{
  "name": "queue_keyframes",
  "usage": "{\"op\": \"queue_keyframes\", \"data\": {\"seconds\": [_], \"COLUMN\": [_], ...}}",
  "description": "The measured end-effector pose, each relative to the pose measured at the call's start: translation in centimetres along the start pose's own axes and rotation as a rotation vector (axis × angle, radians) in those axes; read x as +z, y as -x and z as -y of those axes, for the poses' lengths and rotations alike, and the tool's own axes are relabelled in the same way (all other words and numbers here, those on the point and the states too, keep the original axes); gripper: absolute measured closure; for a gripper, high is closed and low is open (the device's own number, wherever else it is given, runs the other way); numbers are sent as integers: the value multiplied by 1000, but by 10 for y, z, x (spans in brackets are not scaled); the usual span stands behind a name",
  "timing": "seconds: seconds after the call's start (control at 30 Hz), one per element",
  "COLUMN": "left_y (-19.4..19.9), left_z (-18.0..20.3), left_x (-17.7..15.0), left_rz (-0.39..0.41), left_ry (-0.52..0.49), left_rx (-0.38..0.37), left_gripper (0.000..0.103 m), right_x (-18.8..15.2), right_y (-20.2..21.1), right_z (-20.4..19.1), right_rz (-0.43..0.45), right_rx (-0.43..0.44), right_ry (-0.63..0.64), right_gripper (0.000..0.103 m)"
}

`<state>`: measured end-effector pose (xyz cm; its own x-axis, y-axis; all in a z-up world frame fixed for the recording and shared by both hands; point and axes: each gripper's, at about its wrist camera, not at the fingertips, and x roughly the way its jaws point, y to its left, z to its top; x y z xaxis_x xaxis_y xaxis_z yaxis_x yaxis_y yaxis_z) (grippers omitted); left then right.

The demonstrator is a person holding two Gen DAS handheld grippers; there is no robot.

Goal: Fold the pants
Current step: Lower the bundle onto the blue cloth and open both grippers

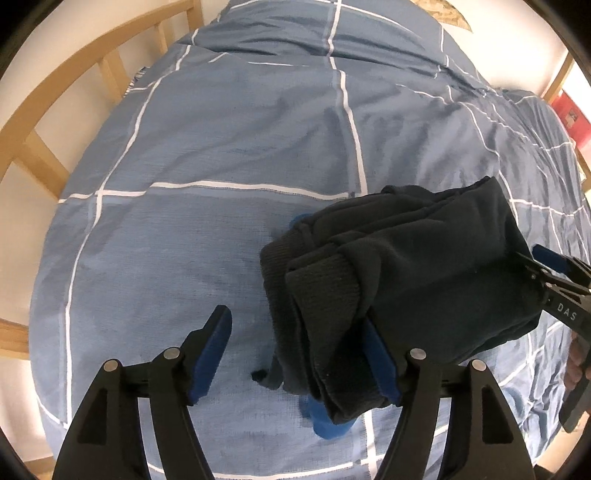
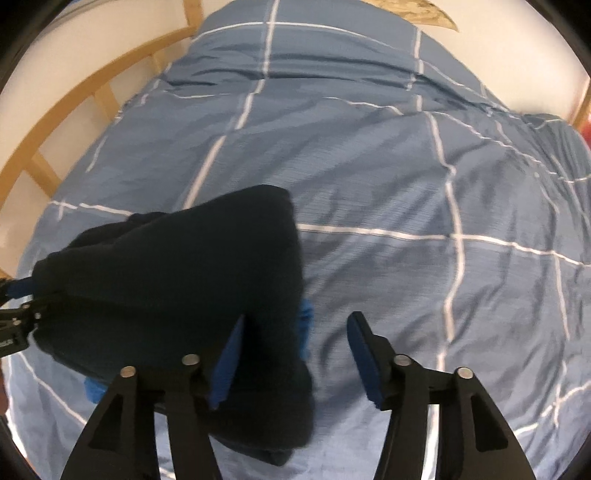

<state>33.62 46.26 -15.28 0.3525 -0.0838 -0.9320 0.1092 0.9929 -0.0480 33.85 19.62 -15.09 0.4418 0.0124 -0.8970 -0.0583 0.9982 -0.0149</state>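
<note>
The dark navy pants (image 1: 406, 273) lie folded into a thick bundle on the blue checked duvet (image 1: 221, 147), ribbed cuffs toward my left gripper. My left gripper (image 1: 299, 350) is open; its right finger is partly under the bundle's near edge, its left finger stands clear on the duvet. In the right wrist view the pants (image 2: 184, 280) lie at the left. My right gripper (image 2: 295, 354) is open, its left finger against the bundle's right edge, its right finger over bare duvet (image 2: 406, 184). A bright blue cloth (image 1: 328, 421) peeks out from under the bundle.
A wooden bed rail (image 1: 55, 122) runs along the left side of the bed. A wooden post and a red object (image 1: 570, 110) stand at the far right. A patterned pillow corner (image 2: 424, 14) shows at the head of the bed.
</note>
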Motion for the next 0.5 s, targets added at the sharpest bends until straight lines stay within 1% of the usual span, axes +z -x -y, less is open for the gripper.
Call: {"op": "queue_keyframes", "data": {"seconds": [0.03, 0.1, 0.27, 0.3, 0.4, 0.5], "left_y": [1, 4, 22, 28, 45, 66], "left_z": [0, 1, 4, 5, 12, 25], "left_x": [-1, -1, -1, -1, -2, -6], "left_rz": [4, 7, 44, 56, 98, 144], "left_ry": [3, -1, -26, -32, -67, -99], "left_rx": [4, 22, 54, 73, 156, 183], "left_gripper": [32, 31, 31, 31, 31, 31], "right_x": [-1, -4, -7, -7, -7, -11], "right_y": [2, 6, 17, 21, 30, 46], "right_z": [1, 6, 17, 19, 25, 31], "right_rz": [-1, -3, 10, 15, 39, 70], "right_rx": [-31, -69, -102, -130, -222, -218], "right_ry": [1, -16, -55, -54, -38, -31], "right_gripper": [45, 40, 39, 37, 37, 37]}}
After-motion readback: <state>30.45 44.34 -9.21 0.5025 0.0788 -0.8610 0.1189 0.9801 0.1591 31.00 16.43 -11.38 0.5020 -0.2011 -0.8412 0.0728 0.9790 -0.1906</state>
